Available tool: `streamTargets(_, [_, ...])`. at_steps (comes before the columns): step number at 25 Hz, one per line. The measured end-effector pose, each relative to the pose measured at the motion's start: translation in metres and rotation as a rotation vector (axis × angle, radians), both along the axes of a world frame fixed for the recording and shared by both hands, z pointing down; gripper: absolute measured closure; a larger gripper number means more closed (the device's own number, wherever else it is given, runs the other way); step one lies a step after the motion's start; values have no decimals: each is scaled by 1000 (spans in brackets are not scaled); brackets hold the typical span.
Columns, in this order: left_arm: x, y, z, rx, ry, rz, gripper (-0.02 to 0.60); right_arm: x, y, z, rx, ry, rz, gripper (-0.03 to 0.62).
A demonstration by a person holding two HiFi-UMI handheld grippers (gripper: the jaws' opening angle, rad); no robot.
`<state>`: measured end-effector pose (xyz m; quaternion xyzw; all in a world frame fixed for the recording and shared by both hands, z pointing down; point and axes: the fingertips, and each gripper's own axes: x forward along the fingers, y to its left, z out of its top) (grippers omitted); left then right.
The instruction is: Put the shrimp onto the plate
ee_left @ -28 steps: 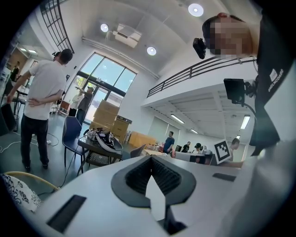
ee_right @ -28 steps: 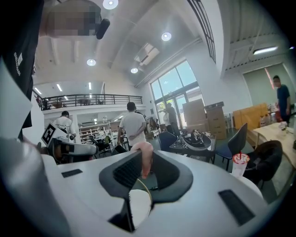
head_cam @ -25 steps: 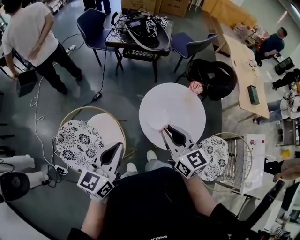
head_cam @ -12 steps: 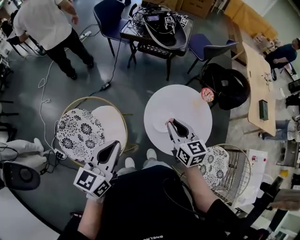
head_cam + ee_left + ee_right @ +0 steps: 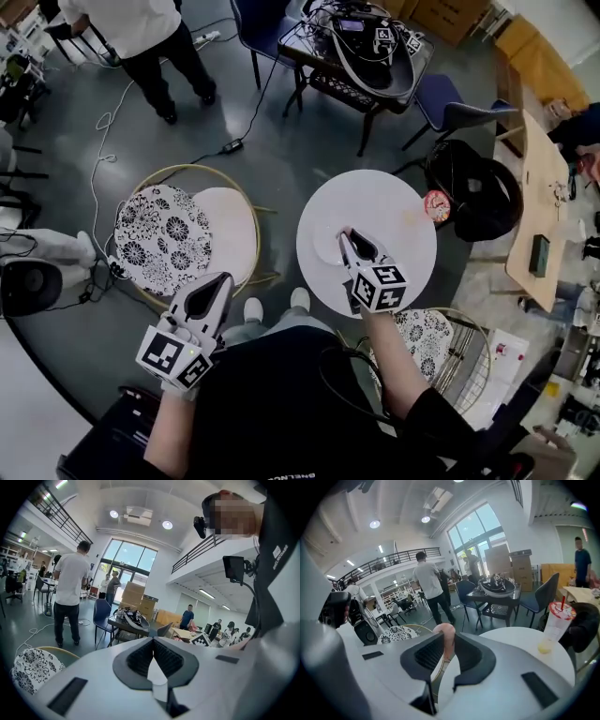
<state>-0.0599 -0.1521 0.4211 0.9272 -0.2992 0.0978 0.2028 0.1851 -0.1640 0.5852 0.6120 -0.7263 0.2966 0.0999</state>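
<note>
Shrimp (image 5: pixel 445 637), pink, pinched between the jaws of the right gripper (image 5: pixel 346 234), was poised over the white plate (image 5: pixel 321 251) just below its tips on the round table (image 5: pixel 398 211). Transfer judged nearly complete; lowering and release not yet made. Left gripper (image 5: pixel 223 279), jaws together on nothing, hung well apart.

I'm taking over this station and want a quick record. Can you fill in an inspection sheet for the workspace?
Surface: round white table in front of the person.
Job's things: pink shrimp between the right jaws; white plate on the table below it.
Clutter: lidded drink cup near the table's edge.
Grippers: right gripper shut on the shrimp; left gripper shut, empty, off the table.
Cables: cords across the floor.
Surroundings: patterned cushion on a chair; standing person.
</note>
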Motion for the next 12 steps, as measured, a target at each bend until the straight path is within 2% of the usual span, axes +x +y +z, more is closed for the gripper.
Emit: streamTargets(12, [-6,3,9,-9,-44,-118,575,8,-18,96,-220,42,-93,517])
